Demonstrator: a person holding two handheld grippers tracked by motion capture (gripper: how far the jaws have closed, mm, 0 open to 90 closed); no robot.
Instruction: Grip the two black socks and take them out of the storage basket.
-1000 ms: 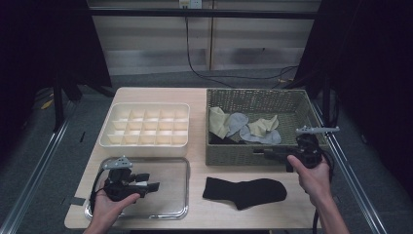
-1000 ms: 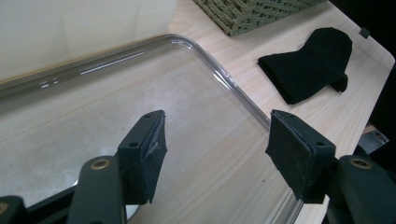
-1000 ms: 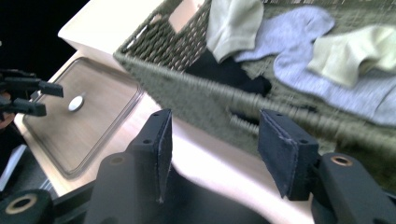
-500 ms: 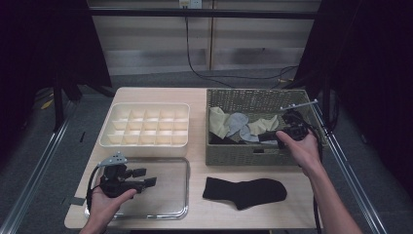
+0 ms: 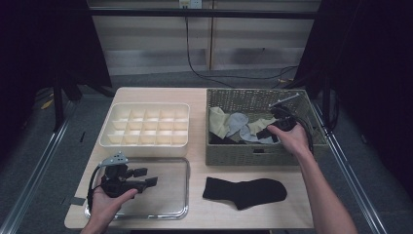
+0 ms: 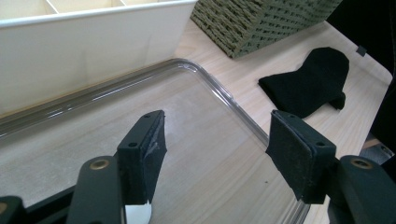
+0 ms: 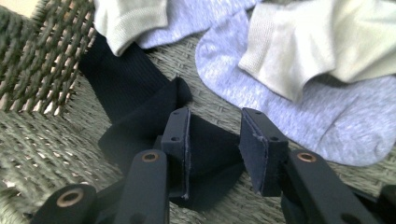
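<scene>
My right gripper [image 5: 266, 133] reaches down into the wicker basket [image 5: 253, 155] from its right side. In the right gripper view its jaws [image 7: 215, 149] straddle a crumpled black sock [image 7: 135, 102] on the basket floor. They have just been closing, and a gap still shows between the pads and the fabric. Grey socks [image 7: 327, 121] and cream socks [image 7: 317, 42] lie just beyond. A second black sock [image 5: 243, 191] lies flat on the table in front of the basket. My left gripper [image 5: 146, 178] hovers over the clear tray [image 5: 168, 212], open with nothing between its pads [image 6: 144, 149].
A white compartment organizer [image 5: 146, 141] stands behind the tray, left of the basket. The tray's curved rim [image 6: 219, 88] runs close under the left jaws. Dark floor and rails surround the wooden table [image 5: 195, 97].
My right hand has moved from the basket's near right corner forward and down into the basket, and its jaws have narrowed around the black sock. The left hand has stayed put.
</scene>
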